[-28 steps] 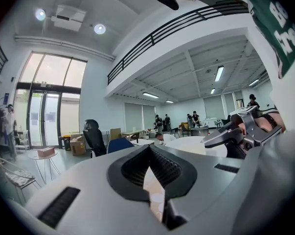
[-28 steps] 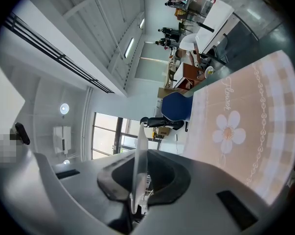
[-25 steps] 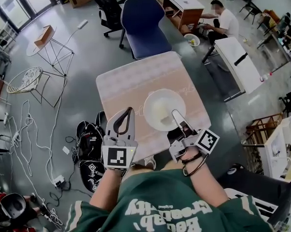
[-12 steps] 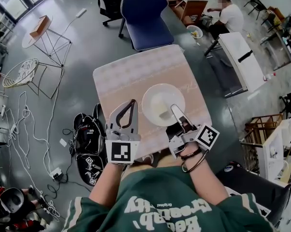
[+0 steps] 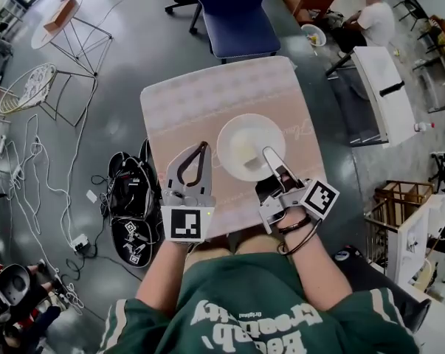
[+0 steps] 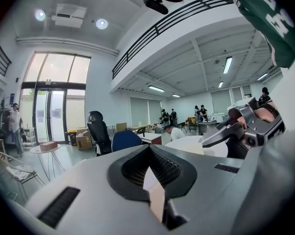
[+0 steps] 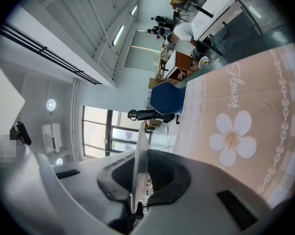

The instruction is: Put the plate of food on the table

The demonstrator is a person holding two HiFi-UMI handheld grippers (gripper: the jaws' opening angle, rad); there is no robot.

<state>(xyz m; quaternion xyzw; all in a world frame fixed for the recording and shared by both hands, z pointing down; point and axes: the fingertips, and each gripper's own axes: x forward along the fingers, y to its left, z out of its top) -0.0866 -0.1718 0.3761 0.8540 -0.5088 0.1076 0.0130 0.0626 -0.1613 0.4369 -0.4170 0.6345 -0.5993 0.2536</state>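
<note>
Fingers of your right gripper (image 5: 267,154) pinch the plate (image 5: 240,133) by its near rim, keeping it level so the food (image 5: 246,153) does not slide. It sits over the counter (image 5: 185,109), though contact is unclear from above. Your left gripper (image 5: 200,147) is closed on nothing, parked beside the plate.

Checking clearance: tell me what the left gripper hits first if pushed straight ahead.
Probably the blue chair beyond the table, though depth is unclear; the left gripper would pass left of the plate, nothing nearer in line.
</note>
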